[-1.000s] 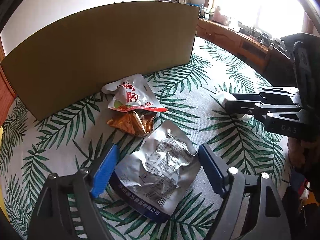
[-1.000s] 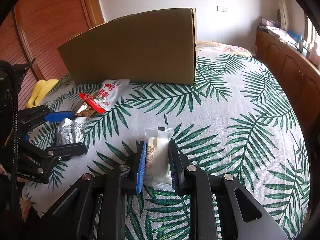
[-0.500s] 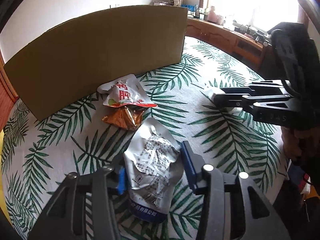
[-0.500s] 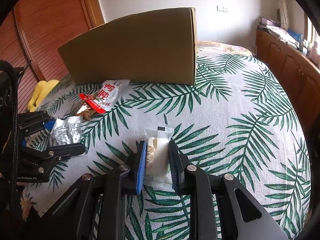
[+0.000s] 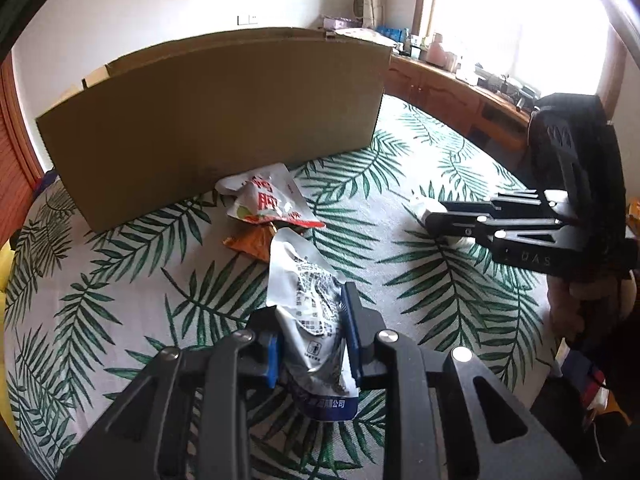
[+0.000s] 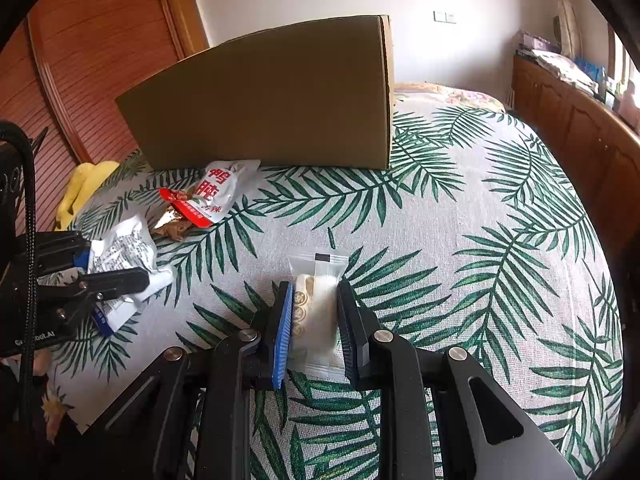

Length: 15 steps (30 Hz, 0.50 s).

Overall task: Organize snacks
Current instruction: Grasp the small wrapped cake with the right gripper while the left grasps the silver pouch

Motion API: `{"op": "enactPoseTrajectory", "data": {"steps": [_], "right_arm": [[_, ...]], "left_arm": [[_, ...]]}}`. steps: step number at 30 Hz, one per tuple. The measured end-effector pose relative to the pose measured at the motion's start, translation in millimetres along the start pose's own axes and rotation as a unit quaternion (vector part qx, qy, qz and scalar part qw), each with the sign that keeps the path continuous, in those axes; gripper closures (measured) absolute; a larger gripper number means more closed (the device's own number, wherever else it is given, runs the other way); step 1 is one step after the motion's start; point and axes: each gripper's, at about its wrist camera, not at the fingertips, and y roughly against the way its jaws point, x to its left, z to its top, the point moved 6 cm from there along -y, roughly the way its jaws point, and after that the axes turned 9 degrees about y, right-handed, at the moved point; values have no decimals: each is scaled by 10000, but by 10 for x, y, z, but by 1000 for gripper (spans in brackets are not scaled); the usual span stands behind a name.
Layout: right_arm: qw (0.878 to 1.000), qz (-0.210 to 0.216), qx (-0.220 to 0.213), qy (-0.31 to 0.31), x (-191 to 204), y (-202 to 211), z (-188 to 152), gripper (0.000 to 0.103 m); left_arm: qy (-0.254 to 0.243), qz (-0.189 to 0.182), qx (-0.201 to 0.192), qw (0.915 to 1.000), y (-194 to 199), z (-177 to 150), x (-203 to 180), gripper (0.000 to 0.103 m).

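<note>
Snacks lie scattered on a leaf-print cloth point(image 6: 460, 216) in front of a cardboard box point(image 5: 216, 120). One of them, a crumpled silver pouch point(image 5: 310, 316) with a blue bottom edge, sits between the blue pads of the left gripper point(image 5: 312, 344), whose jaws have just been closing and now press on both of its sides, so the foil is pinched and buckled. In the right wrist view the same pouch point(image 6: 122, 252) sticks out of that gripper at the left edge. The right gripper point(image 6: 316, 324) is clamped on a clear-wrapped white pastry point(image 6: 316, 300) (round stamped marks show along its left side), with the wrapper's top end poking out beyond the fingertips. Nearer the box, a white-and-red packet point(image 6: 218, 194) with red characters lies partly over a small orange-brown foil packet point(image 5: 252, 242). Both of these are untouched. A yellow object point(image 6: 82, 188) rests at the cloth's left edge.
</note>
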Motion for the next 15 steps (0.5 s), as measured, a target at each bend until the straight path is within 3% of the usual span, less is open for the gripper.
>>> {"op": "enactPoseTrajectory", "data": {"steps": [15], "right_arm": [[9994, -115, -268, 180, 47, 81, 23, 83]], "left_arm": [[93, 63, -298, 9995, 164, 219, -4, 80]]}}
